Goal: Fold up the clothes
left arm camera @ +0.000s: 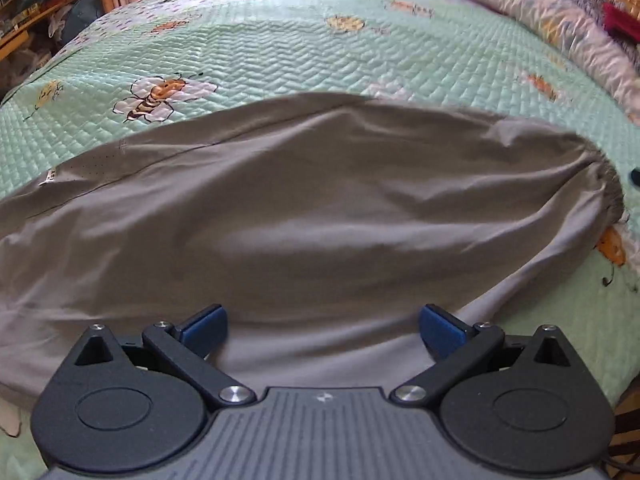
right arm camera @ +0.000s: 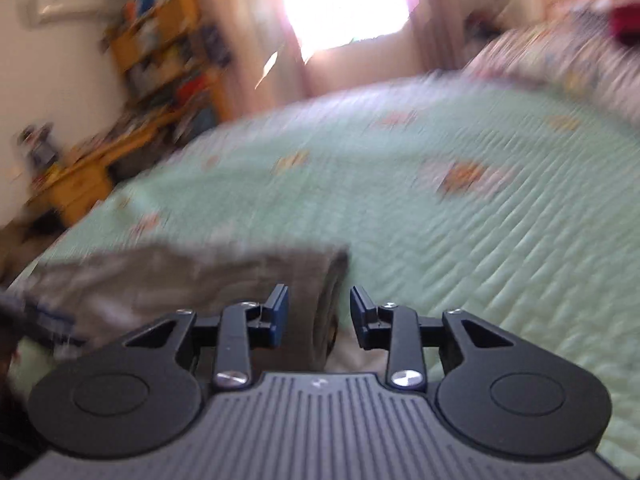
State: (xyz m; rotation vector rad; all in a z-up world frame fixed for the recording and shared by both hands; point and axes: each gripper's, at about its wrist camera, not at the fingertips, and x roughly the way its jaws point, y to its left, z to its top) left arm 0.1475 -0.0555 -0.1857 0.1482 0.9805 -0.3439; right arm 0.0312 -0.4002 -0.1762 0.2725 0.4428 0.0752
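Grey fabric, a pair of trousers (left arm camera: 320, 208) with a gathered elastic end at the right, lies stretched across the green quilted bed (left arm camera: 280, 52), its left part running off the near-left edge and a small label showing near that side. Beyond it a printed bee (left arm camera: 158, 98) sits on the quilt, and rumpled bedding is piled at the far right.

Risk, as I judge it: the cloth is still wrinkled and uneven, so a fold started now could trap creases or go crooked; the part hanging over the left edge could also drag the garment off line when one end is lifted.

At the near edge the left gripper (left arm camera: 322, 326) hangs over the cloth with its jaws spread wide, released, nothing between them. In the right wrist view, badly blurred, the right gripper (right arm camera: 319, 316) has its jaws partly apart and empty; the elastic end of the trousers (right arm camera: 188, 280) lies just ahead of them, not pinched, as far as the blur allows.
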